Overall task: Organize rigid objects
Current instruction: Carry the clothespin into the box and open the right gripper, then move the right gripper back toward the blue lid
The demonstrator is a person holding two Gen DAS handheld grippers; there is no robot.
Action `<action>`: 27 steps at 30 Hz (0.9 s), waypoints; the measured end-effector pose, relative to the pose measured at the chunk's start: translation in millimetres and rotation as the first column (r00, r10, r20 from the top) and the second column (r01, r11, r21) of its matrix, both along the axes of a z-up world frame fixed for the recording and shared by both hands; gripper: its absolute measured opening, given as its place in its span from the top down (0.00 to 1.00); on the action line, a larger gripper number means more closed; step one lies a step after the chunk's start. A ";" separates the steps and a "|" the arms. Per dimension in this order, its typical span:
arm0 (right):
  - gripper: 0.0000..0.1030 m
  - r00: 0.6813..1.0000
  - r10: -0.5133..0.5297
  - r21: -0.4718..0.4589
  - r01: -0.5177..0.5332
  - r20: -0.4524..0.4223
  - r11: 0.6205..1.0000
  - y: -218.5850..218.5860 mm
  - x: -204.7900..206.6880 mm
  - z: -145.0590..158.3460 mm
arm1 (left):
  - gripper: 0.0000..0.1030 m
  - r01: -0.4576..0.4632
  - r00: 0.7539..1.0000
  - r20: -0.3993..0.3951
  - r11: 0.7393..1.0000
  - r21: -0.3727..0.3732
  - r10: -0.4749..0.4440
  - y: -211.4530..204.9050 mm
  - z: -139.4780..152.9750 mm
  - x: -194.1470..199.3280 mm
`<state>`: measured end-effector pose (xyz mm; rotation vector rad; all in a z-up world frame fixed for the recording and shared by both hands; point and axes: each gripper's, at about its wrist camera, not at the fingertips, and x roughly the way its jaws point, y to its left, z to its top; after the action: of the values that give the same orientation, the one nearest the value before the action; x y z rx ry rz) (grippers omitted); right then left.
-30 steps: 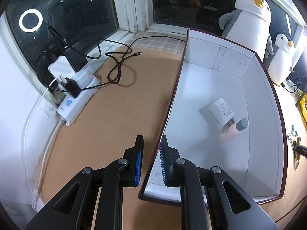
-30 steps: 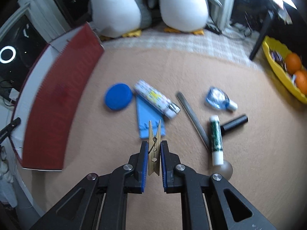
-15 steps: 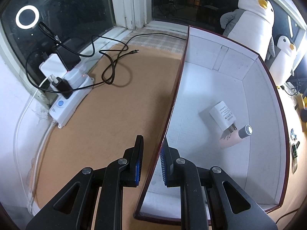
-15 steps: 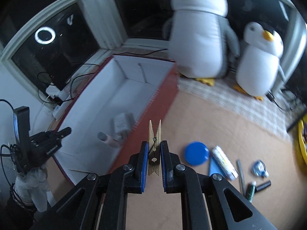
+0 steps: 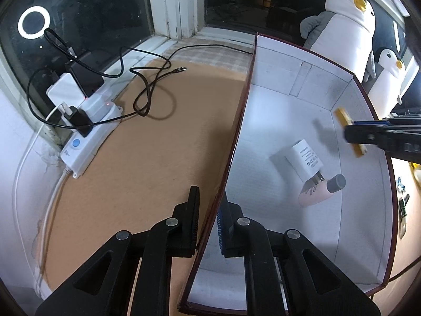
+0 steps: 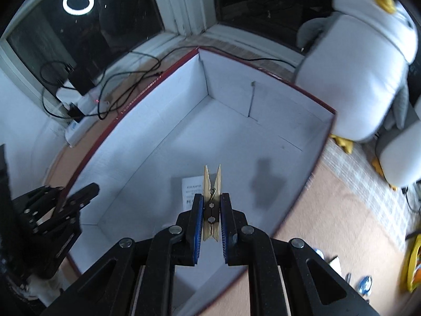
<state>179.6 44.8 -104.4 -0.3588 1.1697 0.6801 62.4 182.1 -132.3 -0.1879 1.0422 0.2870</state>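
Right wrist view, clothespin (image 6: 211,205) hides charger (image 6: 191,192) label, box (image 6: 147,142) base cropped

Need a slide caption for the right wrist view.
Right tongs hold a wooden clothespin above the open white box, over the charger inside.

The right hand-held gripper (image 6: 211,212) has carried the clothespin (image 6: 211,200) from the table to above the box (image 6: 163,142).

Home room at night, plush penguins (image 5: 344,23) by dark window (image 5: 86,13), power strip (image 5: 86,137)
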 end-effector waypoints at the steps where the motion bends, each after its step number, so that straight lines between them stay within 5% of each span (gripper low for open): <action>1: 0.89 1.000 0.007 -0.014 -0.007 -0.003 1.000 5.5 2.8 -4.1 | 0.90 -0.001 1.000 0.001 1.000 -0.004 0.001 0.6 0.0 -0.1; 18: 0.89 0.999 0.046 -0.169 -0.044 0.003 0.985 30.4 20.6 -37.3 | 0.90 0.000 1.000 0.001 1.000 -0.006 0.000 2.0 -0.3 1.2; 24: 0.71 0.998 0.061 -0.160 -0.057 0.022 0.986 32.3 16.2 -32.0 | 0.90 0.000 1.000 0.001 1.000 -0.006 0.000 1.7 -0.1 1.3; 27: 0.71 0.998 0.055 -0.127 -0.051 0.029 0.991 27.4 13.2 -22.0 | 0.90 0.000 1.000 0.000 1.000 -0.005 0.000 1.5 -0.1 1.4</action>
<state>192.8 72.2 -126.5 -0.5076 1.1788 0.6453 63.7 183.5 -132.4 -0.1922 1.0426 0.2842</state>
